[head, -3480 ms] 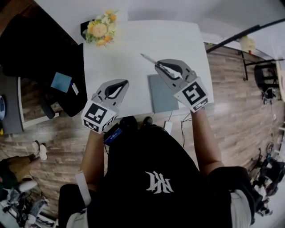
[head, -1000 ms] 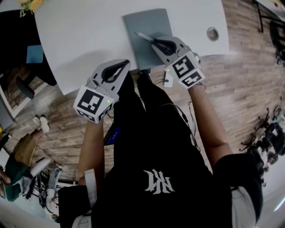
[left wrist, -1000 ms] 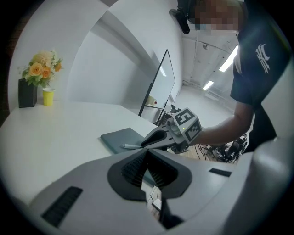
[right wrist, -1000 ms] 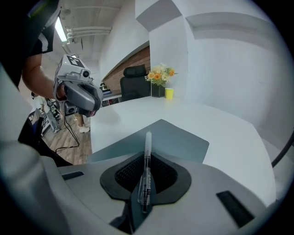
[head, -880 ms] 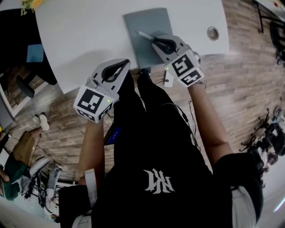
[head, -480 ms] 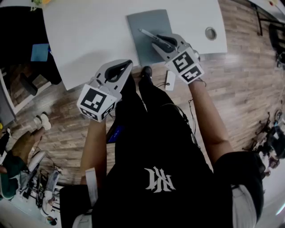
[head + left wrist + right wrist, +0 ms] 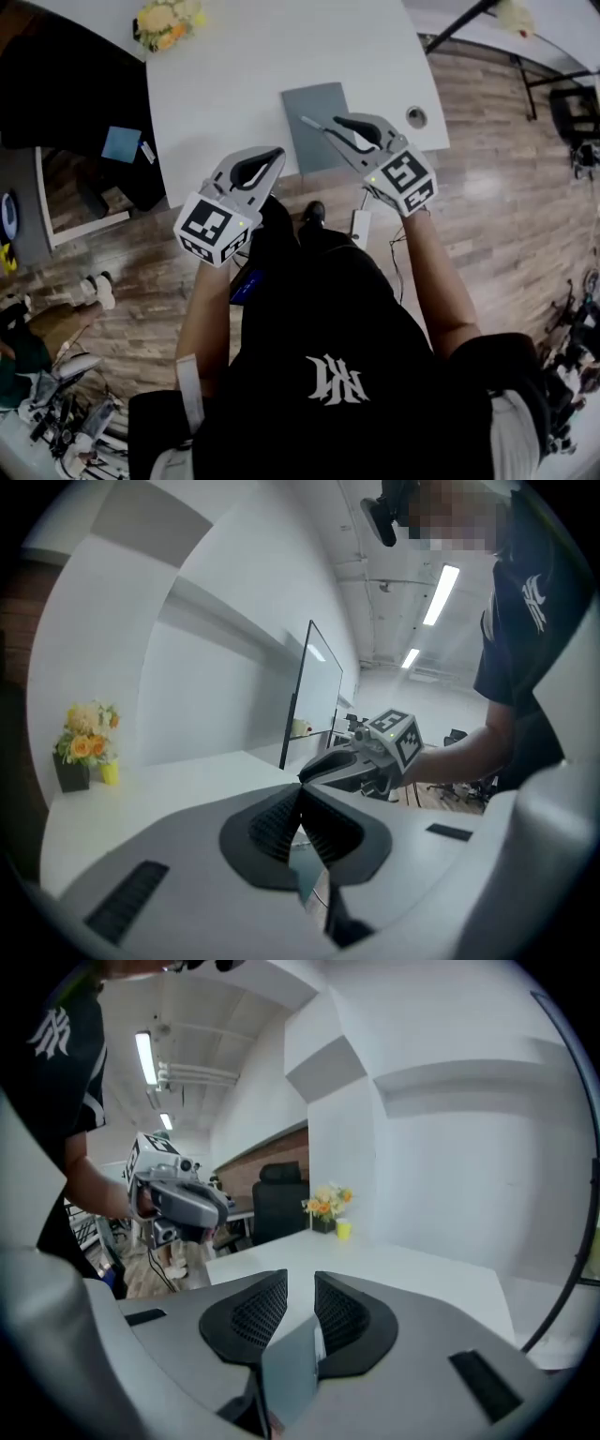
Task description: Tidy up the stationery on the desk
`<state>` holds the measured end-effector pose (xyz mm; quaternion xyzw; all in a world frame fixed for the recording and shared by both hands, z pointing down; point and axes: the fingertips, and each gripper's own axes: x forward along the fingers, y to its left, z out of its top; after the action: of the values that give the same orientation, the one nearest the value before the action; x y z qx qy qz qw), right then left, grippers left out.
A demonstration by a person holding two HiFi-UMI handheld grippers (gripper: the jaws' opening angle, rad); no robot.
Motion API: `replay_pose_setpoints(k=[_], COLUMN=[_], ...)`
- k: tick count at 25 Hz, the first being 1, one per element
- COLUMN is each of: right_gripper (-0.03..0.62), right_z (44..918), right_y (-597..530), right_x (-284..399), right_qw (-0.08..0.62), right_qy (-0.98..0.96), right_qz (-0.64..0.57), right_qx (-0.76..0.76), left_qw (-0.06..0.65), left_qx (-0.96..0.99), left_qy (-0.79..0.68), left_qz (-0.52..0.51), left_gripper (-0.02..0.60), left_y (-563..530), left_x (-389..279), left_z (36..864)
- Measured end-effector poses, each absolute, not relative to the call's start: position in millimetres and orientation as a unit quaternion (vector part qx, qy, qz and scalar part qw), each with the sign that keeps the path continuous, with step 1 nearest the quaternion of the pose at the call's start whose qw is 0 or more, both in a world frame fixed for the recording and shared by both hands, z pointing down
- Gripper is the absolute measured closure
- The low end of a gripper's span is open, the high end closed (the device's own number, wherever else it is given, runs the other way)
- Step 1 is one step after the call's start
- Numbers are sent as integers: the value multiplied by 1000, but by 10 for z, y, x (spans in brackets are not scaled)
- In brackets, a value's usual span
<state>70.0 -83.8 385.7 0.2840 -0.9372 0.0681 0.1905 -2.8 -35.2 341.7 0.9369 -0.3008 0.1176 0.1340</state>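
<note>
Right gripper view, entry by entry.

1. Right claw [image 7: 301, 1279]: jaws parted, having just been opening. The pads press on nothing, and only grey notebook shows through the gap below.
2. Left claw [image 7: 300, 794]: clenched tight and empty, held off to the side near the desk's front edge.
3. Pen [image 7: 309, 122]: lies loose on the notebook [image 7: 305, 155], just beyond the right claw's tips in the head view. Its near end is hidden behind them.
4. Notebook: flat on the white desk [image 7: 234, 84], its near edge at or very close to the desk's front edge, with wooden floor [image 7: 487, 178] beyond.
5. Flowers [image 7: 167, 21] at the far corner and a round cable hole [image 7: 416, 116], both well apart from the work.

Hazards, as judged:
- The pen is slim and unheld, so a brush from the right claw could roll it off the notebook and over the front edge.
- The notebook sits so close to the edge that a drag toward the person would likely tip it to the floor, pen included.
- Jaws only partly spread leave little margin, so an off-line descent could flick the pen away.
- The clenched left claw could not steady anything.
</note>
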Motion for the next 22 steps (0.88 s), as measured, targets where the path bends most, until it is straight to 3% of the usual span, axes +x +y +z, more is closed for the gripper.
replay_pose_setpoints(k=[8, 13, 22], right_gripper=[533, 545, 548], right_z=[2420, 1943, 2026], right_y=[-554, -272, 414], right_x=[583, 703, 757], right_qw=[-26, -128, -143], right_qy=[-975, -974, -971], right_qz=[81, 104, 124], right_qx=[205, 157, 147], left_qw=[73, 86, 127], left_qx=[946, 959, 965], left_qy=[-310, -270, -229], left_qz=[58, 21, 8], left_gripper=[578, 578, 578], left_y=[-356, -161, 275], left_x=[-16, -32, -130], left_z=[2583, 2216, 2331])
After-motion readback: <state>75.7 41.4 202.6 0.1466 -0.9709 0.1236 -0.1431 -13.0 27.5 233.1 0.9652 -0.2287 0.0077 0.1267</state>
